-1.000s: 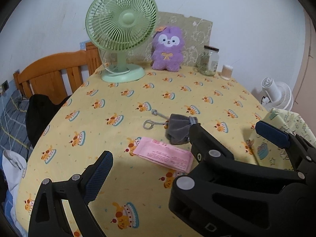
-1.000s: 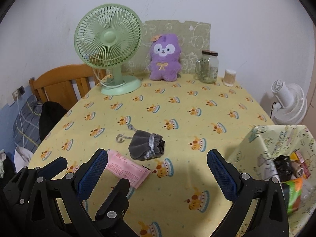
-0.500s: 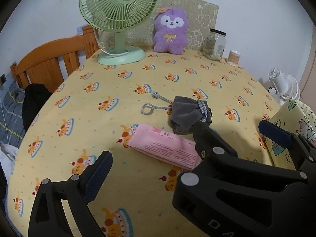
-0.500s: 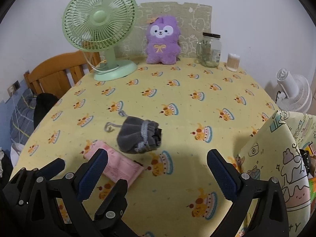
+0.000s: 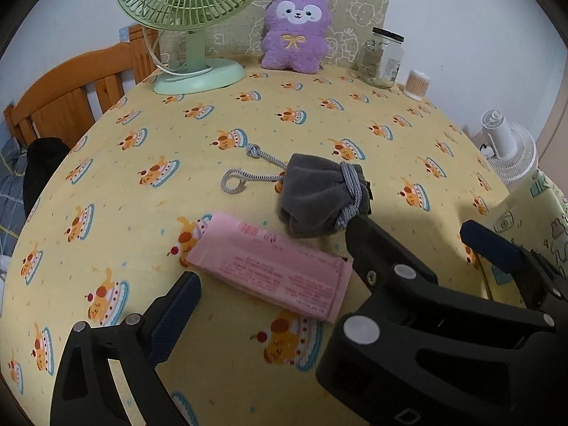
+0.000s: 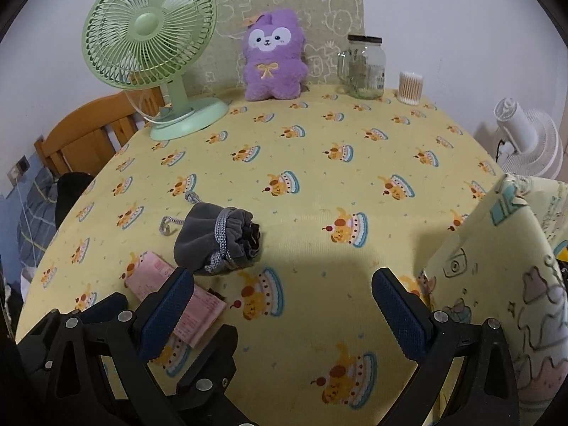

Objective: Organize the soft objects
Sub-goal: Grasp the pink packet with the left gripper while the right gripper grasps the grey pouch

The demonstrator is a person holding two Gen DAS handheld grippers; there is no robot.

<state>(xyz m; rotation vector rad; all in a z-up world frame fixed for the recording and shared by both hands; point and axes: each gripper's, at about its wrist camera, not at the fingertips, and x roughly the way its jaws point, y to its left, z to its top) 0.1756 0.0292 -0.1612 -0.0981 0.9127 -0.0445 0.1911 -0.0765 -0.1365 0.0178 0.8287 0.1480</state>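
White wall [image 6: 426, 7], wooden headboard [image 5: 71, 96], yellow-clothed table [image 6: 319, 163].

Looks like a home, prob. a bedroom or small living rm: a table w/ a yellow cartoon-cake tablecloth [image 6: 319, 163] stands against a plain white wall, w/ a green desk fan [image 6: 152, 49], a purple plush toy [image 6: 273, 56], a glass jar [image 6: 365, 67] & a tub of cotton swabs [image 6: 410, 87] along the back edge. At left there's a wooden bed frame [image 5: 71, 103] w/ blue checked bedding [image 6: 35, 209], and a white floor fan [image 6: 529, 138] at right.
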